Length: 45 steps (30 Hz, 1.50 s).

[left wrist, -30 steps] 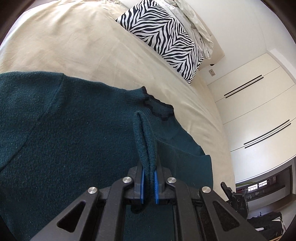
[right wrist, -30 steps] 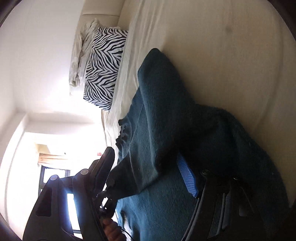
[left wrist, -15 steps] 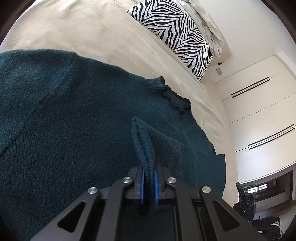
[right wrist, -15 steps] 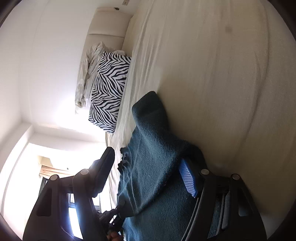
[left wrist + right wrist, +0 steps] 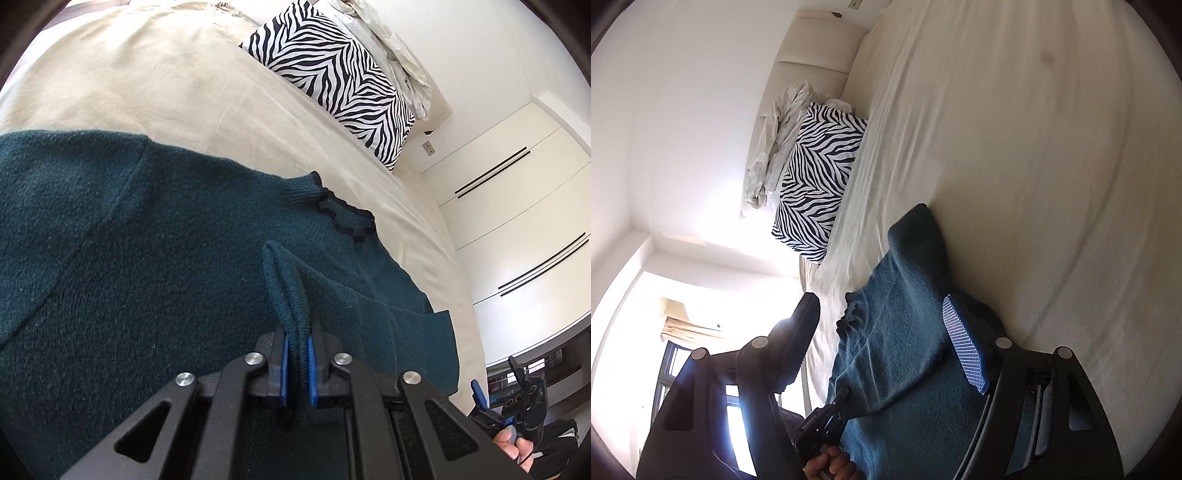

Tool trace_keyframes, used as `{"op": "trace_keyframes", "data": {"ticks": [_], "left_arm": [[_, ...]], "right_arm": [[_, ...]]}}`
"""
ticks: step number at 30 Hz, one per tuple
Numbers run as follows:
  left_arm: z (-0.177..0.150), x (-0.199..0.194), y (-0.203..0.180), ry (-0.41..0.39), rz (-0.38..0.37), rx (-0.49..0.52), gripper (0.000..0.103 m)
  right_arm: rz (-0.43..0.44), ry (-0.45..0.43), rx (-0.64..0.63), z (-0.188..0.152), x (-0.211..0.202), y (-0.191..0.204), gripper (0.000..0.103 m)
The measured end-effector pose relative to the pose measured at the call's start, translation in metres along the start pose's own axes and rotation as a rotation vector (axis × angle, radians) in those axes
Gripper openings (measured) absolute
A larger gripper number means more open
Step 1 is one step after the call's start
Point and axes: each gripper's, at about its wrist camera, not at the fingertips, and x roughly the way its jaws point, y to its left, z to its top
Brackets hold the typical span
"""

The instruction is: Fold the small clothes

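A dark teal knit sweater (image 5: 155, 266) lies spread on the cream bed (image 5: 155, 85), its ribbed collar (image 5: 332, 210) toward the pillow. My left gripper (image 5: 295, 363) is shut on a pinched fold of the sweater's ribbed edge (image 5: 286, 291), held just above the body of the garment. In the right wrist view the sweater (image 5: 905, 369) lies below my right gripper (image 5: 882, 343), which is open with its jaws wide apart and nothing between the pads. The left gripper also shows in the right wrist view (image 5: 834, 406), at the sweater's lower edge.
A zebra-striped pillow (image 5: 340, 81) and a crumpled white cloth (image 5: 399, 59) sit at the head of the bed. White wardrobe doors (image 5: 517, 221) stand past the bed's far side. Bare sheet (image 5: 1015, 147) spreads beyond the sweater.
My right gripper has pulled back off the sweater, which now lies flatter on the bed. My left gripper keeps its hold on the fold and has shifted slightly.
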Motion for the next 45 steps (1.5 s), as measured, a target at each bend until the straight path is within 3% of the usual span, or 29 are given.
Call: {"op": "trace_keyframes", "data": {"ticks": [9,12,16,21,26,30,35,45], "left_arm": [[0.000,0.005,0.013,-0.010,0.012,-0.014,0.009],[-0.001,0.003,0.015,-0.023,0.011,-0.007,0.009],[0.000,0.005,0.021,-0.031,0.004,-0.018,0.009],[0.000,0.005,0.023,-0.029,-0.006,-0.018,0.011],[-0.001,0.005,0.025,-0.026,-0.014,-0.017,0.012],[-0.001,0.006,0.025,-0.026,-0.016,-0.017,0.012],[-0.002,0.006,0.026,-0.026,-0.020,-0.020,0.012],[-0.001,0.003,0.029,-0.018,-0.028,-0.021,0.012]], "right_arm": [[-0.054,0.206,-0.062,0.015,0.087,0.009,0.069],[-0.114,0.197,-0.054,0.022,0.103,-0.005,0.067],[-0.065,0.183,0.004,0.040,0.110,-0.010,0.067],[-0.067,0.229,-0.019,0.059,0.131,-0.003,0.068],[-0.006,0.202,0.058,0.079,0.143,-0.010,0.067],[-0.016,0.259,-0.021,0.069,0.136,-0.007,0.067],[-0.001,0.363,-0.075,0.032,0.103,-0.009,0.068],[0.042,0.321,-0.050,0.013,0.034,-0.015,0.069]]}}
